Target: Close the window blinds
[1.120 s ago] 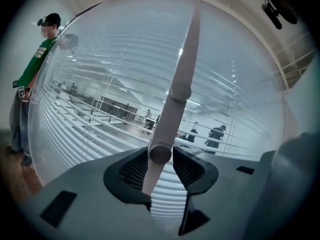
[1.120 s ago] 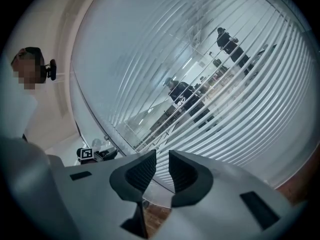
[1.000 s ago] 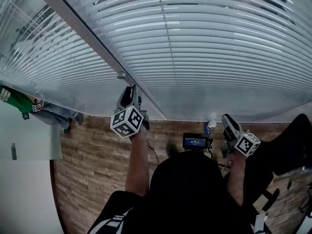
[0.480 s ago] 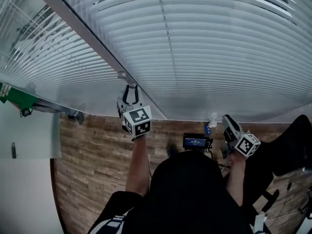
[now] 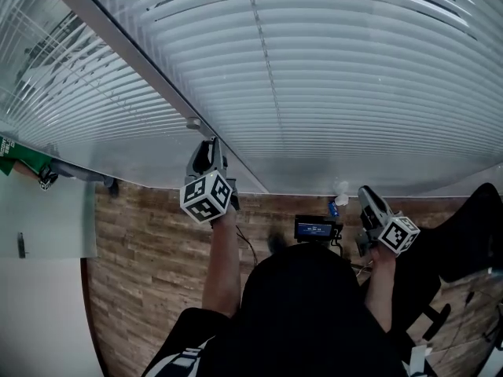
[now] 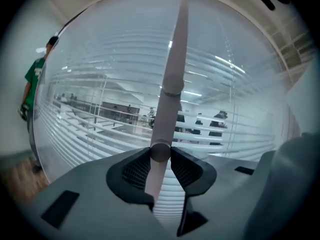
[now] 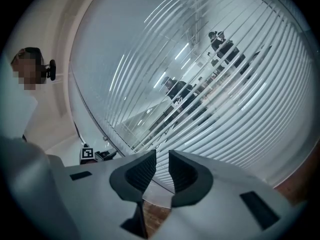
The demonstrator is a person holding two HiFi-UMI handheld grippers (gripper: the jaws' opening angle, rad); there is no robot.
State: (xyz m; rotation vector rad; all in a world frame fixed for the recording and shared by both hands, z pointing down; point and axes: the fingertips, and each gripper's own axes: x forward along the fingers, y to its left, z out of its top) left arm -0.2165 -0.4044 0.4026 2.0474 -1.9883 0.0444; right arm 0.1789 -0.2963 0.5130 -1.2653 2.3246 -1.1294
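We see blinds white, horizontal stripe pattern. Wand pale pinkish-grey. Floor brown wood-plank. Right tongs dark grey, pads cross-hatched; marker cube black-white squares. Person's shirt green.

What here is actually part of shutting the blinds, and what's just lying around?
For the job: blinds; wand; left gripper, pads on the wand, jaws easing open.
Just about: right gripper, open and empty; small screen on the floor; person in green at the left.
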